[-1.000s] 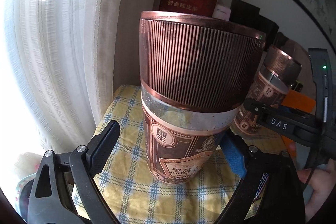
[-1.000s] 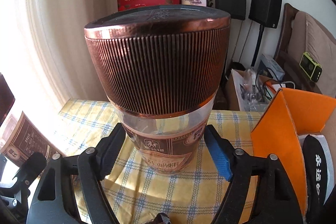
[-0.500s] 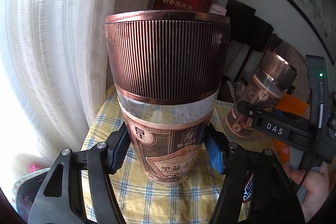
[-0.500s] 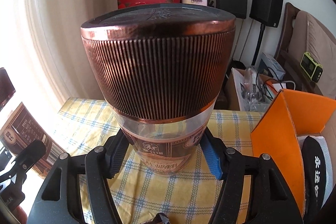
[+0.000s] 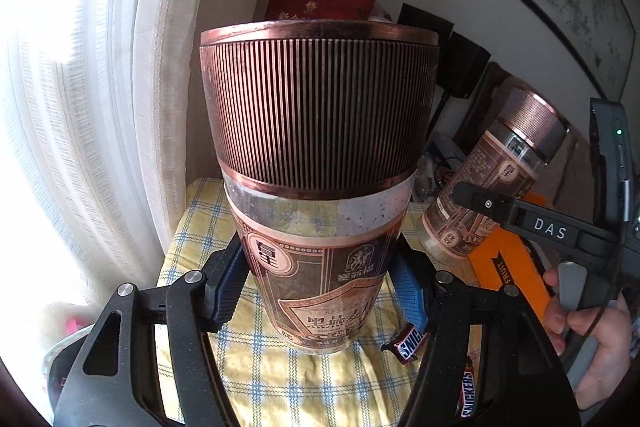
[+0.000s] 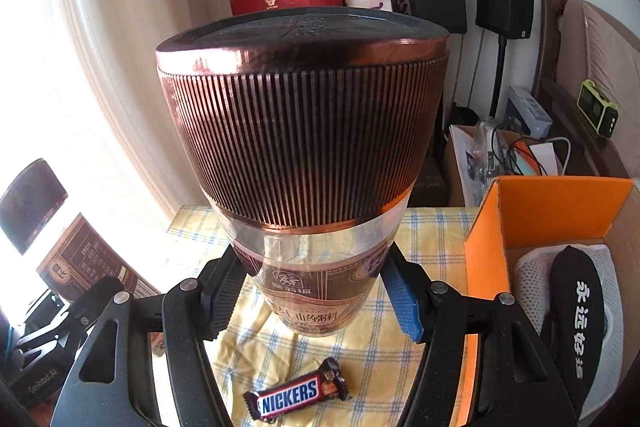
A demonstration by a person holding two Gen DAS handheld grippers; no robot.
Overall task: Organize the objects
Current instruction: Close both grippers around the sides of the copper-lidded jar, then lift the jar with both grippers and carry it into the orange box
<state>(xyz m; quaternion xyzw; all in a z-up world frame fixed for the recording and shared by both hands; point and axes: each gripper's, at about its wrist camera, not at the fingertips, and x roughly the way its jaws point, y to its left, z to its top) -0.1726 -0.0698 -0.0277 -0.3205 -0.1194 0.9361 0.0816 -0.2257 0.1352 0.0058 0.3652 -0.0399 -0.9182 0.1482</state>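
Black grippers (image 5: 320,291), blue ribbed pads (image 5: 408,293), silver screws, white "DAS" lettering, green light.

Left gripper (image 5: 320,291) tilted downward, pads pressed on a jar's (image 5: 320,227) sides at 9 and 3 o'clock. Right gripper (image 6: 312,293) likewise clamped on its own jar (image 6: 304,267). Right hand (image 5: 596,347) bare, wrapped round its handle at 4 o'clock.
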